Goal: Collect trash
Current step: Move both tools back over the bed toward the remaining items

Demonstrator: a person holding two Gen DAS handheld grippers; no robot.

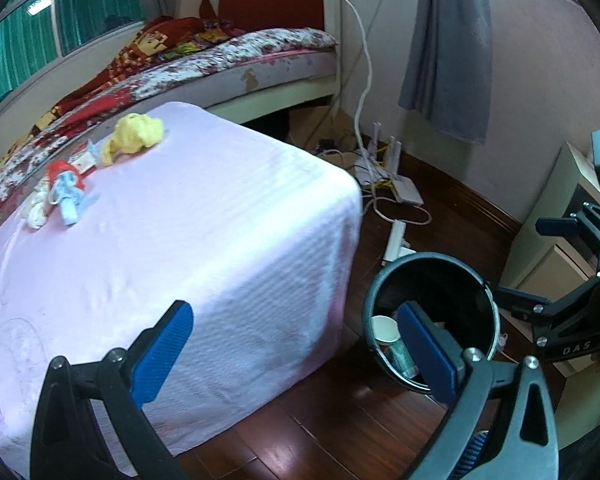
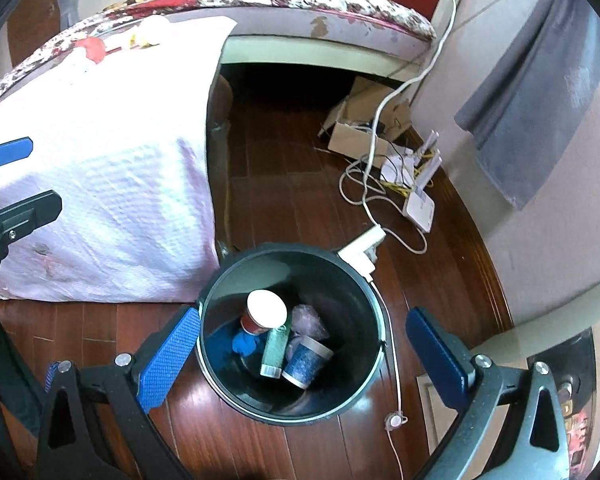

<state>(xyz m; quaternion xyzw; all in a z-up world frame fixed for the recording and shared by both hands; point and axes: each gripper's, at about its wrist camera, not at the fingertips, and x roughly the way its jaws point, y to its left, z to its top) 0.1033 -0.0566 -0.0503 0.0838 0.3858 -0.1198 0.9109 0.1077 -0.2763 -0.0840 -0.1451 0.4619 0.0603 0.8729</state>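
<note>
A dark round bin (image 2: pixel 374 312) stands on the wood floor beside the pink-covered table (image 1: pixel 220 220). In it lie a paper cup (image 2: pixel 266 312), a green tube (image 2: pixel 276 350), a blue-patterned cup (image 2: pixel 306 362), a blue scrap (image 2: pixel 244 344) and a clear wrapper (image 2: pixel 310 320). My right gripper (image 2: pixel 300 356) is open and empty, right above the bin. My left gripper (image 1: pixel 296 348) is open and empty over the table's near corner; the bin (image 1: pixel 380 284) shows to its right. On the table's far left lie a yellow crumpled wad (image 1: pixel 136 136), a red and blue wrapper bundle (image 1: pixel 64 186) and a white scrap (image 1: pixel 36 210).
A bed (image 1: pixel 220 64) stands behind the table. Cables, a power strip (image 2: pixel 360 250), a router (image 2: pixel 420 204) and a cardboard box (image 2: pixel 356 136) lie on the floor by the wall. A grey curtain (image 1: pixel 448 48) hangs at the right. A low cabinet (image 1: pixel 556 216) stands at the far right.
</note>
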